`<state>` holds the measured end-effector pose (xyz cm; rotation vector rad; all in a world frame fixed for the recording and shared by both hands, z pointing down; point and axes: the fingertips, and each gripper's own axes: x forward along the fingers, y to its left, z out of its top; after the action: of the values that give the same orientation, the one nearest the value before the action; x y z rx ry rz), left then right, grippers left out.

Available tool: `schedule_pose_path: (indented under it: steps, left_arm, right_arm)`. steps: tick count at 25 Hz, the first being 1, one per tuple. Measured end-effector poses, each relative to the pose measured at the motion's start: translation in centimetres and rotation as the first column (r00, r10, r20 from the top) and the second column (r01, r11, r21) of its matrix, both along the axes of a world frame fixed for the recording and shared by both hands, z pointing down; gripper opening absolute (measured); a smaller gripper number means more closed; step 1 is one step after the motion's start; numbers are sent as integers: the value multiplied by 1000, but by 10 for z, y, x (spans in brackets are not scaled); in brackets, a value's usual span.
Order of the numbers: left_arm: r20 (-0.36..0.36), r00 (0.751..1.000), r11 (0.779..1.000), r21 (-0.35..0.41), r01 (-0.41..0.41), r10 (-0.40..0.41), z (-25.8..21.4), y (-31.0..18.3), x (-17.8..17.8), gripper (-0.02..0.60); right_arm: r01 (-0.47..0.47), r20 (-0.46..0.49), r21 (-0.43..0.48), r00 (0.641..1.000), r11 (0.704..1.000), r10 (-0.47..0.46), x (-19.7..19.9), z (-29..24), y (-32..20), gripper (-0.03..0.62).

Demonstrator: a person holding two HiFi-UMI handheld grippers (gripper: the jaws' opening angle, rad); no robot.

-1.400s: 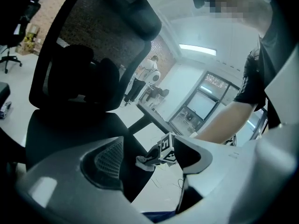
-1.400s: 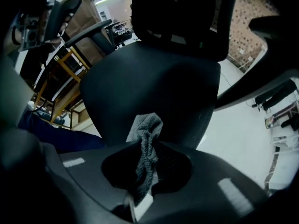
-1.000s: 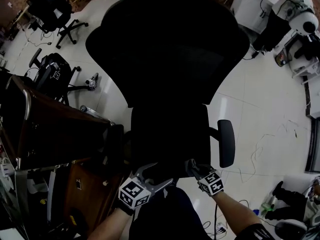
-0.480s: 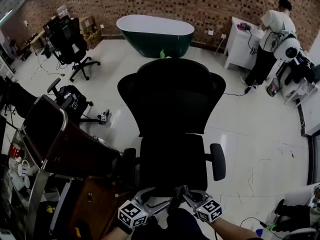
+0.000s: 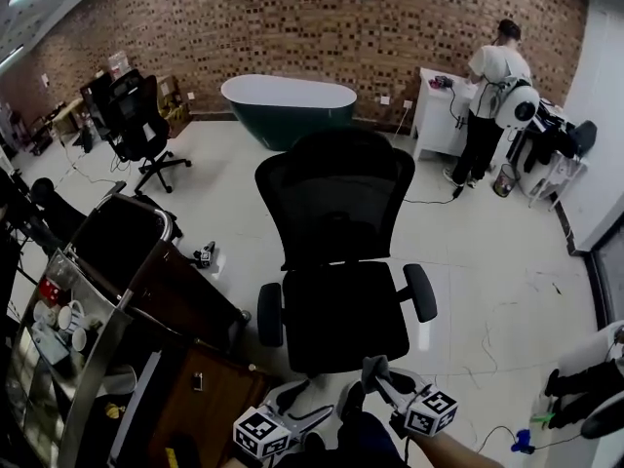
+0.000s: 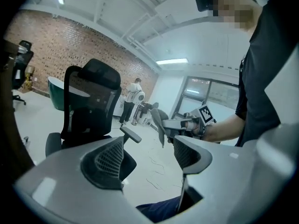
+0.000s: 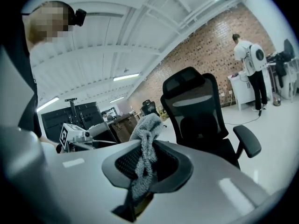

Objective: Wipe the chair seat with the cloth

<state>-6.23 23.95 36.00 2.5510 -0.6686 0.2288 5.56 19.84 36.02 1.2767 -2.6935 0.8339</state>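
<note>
Both tongs have come away from the black mesh office chair point(image 5: 336, 203). A second ago the head view looked steeply down on it, with the tongs over the front edge of its black padded seat point(image 5: 341, 310). Now the view has lifted and drawn back, the whole chair shows from headrest to armrests, and the tongs sit short of the seat's front edge, above the pale glossy floor point(image 5: 507, 261).

The right tongs point(image 5: 375, 373) are clamped on the grey fluffy cloth point(image 7: 147, 143). It stands up in a bunch between the jaws and trails down into the gap behind them. The cloth is clear of the seat and touches nothing else.

The left tongs point(image 5: 314, 403) are spread apart with nothing between them. Only floor and a dark trouser leg point(image 6: 159, 209) show through the gap.

Judging by this, the person has straightened up and stepped back, so no wiping is under way. Either a pass is over, or the cloth must be carried forward and pressed down on the seat again. The dark seat gives no sign of how much has been covered.
</note>
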Motion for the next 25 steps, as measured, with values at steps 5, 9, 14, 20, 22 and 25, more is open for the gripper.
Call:
schedule_pose_path:
  steps: [5,9,14,20,22,25]
  left_arm:
    - [-11,1000,1000,-21,-4,4,-11,60,-19,360]
    - [-16,999,999,11,-35,36,-28,88,-14,360]
    - [-33,999,998,59,-13,15,-52,101,6,360]
    - [-75,996,995,83,56,-50,-70,104,46,360]
    - [-85,995,993,96,69,-61,-74,108,58,360]
    - [-89,994,990,118,77,-67,-83,111,69,360]
  right_arm:
    - [-54,18,7,998,998,54,-10,-29,63,46]
    - [-36,4,33,999,999,35,-13,-47,102,46]
    - [-8,-12,77,1000,997,9,7,-67,125,46]
    - [52,-24,123,999,991,-49,44,-87,139,44]
    - [67,-37,129,997,989,-63,55,-87,146,44]
    - [72,-48,127,997,989,-67,73,-88,146,44]
